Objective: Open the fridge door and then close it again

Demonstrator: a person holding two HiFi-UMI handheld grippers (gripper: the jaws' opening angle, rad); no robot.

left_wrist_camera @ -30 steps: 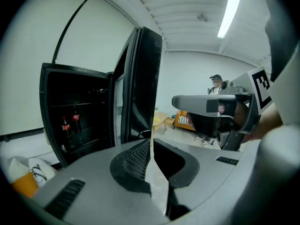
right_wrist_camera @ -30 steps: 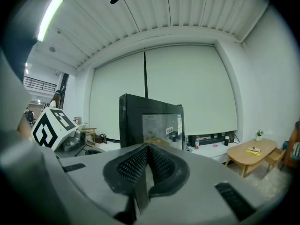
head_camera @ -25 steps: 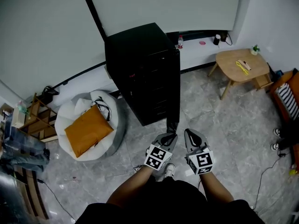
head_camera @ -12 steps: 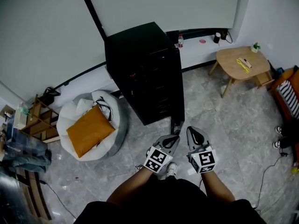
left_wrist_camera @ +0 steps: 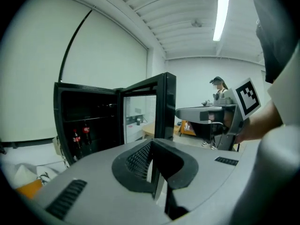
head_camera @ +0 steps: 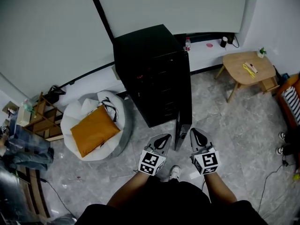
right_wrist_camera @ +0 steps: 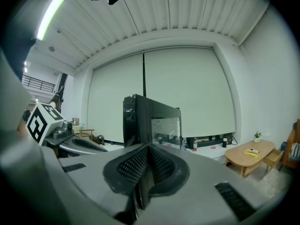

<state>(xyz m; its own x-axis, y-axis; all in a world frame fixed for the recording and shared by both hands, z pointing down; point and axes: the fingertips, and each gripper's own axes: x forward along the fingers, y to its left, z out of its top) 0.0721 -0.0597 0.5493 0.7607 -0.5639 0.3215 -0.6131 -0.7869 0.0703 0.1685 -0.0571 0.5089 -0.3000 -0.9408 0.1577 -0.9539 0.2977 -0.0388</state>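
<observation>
The black fridge (head_camera: 150, 74) stands on the floor in front of me with its door (head_camera: 179, 132) swung out towards me, edge-on in the head view. My left gripper (head_camera: 164, 139) hovers just left of the door's free edge, shut and apart from it. My right gripper (head_camera: 197, 135) hangs just right of that edge, also shut with nothing in it. In the left gripper view the fridge's dark inside (left_wrist_camera: 86, 121) shows two cola bottles (left_wrist_camera: 80, 137), the glass door (left_wrist_camera: 149, 111) stands open to their right, and my left gripper (left_wrist_camera: 154, 172) has its jaws together. The right gripper view faces the door (right_wrist_camera: 150, 123) past the right gripper (right_wrist_camera: 142, 175).
A white beanbag with an orange cushion (head_camera: 93, 128) lies left of the fridge. A low wooden table (head_camera: 246, 67) stands at the right, wooden shelves (head_camera: 40, 118) at the far left. A person (left_wrist_camera: 218, 90) stands far off in the left gripper view.
The fridge door has swung from nearly closed to standing out towards me. My left gripper has left the door's edge and moved left and a little up. The right gripper has stayed put.
</observation>
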